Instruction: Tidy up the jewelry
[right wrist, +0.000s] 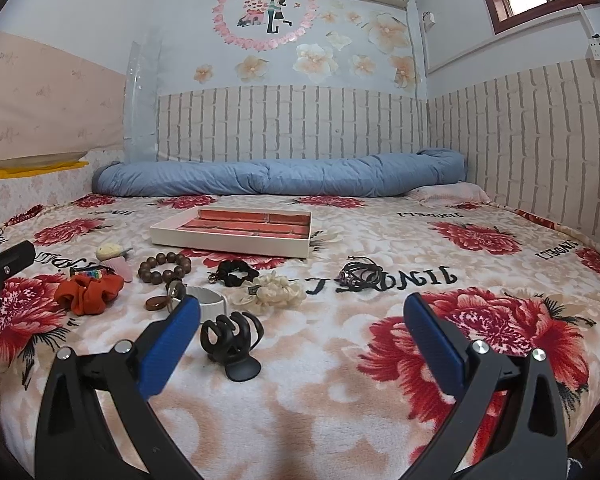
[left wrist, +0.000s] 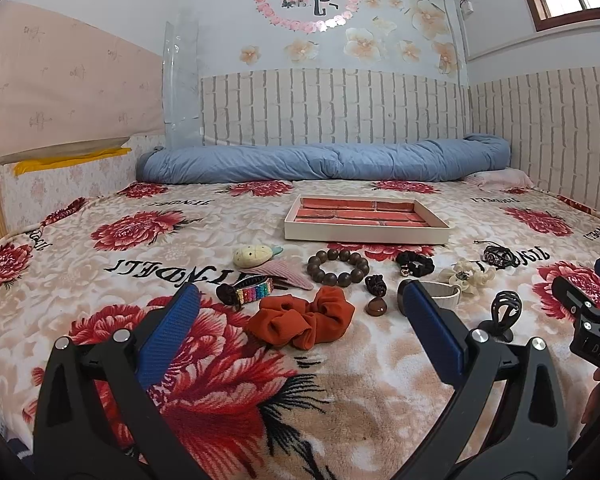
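Flowered blanket [left wrist: 80, 264] covers the bed on which the jewelry waits, a rolled blue quilt [left wrist: 324, 158] along the far edge and one shallow tray [left wrist: 364, 234] with a red brick-patterned lining just short of it, with nothing seen in it. Across the blanket's middle, left to right, lie one pineapple-shaped clip [left wrist: 250, 257], one pink ribbed clip [left wrist: 282, 276], one rainbow-banded bracelet [left wrist: 252, 292], one orange scrunchie [left wrist: 304, 320], one bracelet of dark wooden beads [left wrist: 338, 267], one brown teardrop pendant [left wrist: 376, 304], one black scrunchie [left wrist: 415, 264], one white cuff [left wrist: 448, 294], one cream flower hair tie [left wrist: 466, 276], one black claw clip [right wrist: 230, 338] and one bundle of black cord bracelets [right wrist: 358, 274].

Both tools hover at the near edge, holding nothing. The left gripper [left wrist: 302, 302] stands spread wide, the orange scrunchie straight ahead between its blue fingers, its long axis running across the gap (an easy first pick, it would seem). The right gripper [right wrist: 300, 316] is likewise spread; the claw clip sits just inside its left finger, upright on its handles, with the cord bundle farther ahead. The left tool is nearer the scrunchie, the right nearer the clip. The tray lies beyond all of it, toward the quilt, so anything picked up must likely travel forward.
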Motion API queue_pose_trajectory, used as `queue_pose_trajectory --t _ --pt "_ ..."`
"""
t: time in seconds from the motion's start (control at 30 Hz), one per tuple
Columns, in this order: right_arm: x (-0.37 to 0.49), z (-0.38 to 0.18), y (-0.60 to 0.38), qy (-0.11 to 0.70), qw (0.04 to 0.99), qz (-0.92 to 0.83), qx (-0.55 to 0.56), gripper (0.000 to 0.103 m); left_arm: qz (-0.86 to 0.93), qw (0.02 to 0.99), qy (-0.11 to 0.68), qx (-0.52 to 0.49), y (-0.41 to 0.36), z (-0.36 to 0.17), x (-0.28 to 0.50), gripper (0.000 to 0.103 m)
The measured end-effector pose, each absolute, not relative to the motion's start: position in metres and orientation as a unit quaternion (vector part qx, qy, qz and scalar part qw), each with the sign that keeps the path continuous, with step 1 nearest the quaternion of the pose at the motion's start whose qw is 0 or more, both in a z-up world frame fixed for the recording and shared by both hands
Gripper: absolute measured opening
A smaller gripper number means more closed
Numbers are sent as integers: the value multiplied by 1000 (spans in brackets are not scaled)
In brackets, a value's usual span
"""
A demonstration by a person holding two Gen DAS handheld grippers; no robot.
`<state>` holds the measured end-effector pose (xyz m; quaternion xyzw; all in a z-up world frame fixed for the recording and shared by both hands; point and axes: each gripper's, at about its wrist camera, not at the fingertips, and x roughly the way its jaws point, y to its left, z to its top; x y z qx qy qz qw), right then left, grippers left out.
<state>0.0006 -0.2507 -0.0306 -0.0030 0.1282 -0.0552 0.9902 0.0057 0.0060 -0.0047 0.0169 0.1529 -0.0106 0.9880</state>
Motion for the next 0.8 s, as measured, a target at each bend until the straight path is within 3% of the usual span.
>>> queue_pose_trajectory --t 0.8 --pt "1 -31 -251 129 990 -55 -2 99 -11 988 153 17 6 -5 6 98"
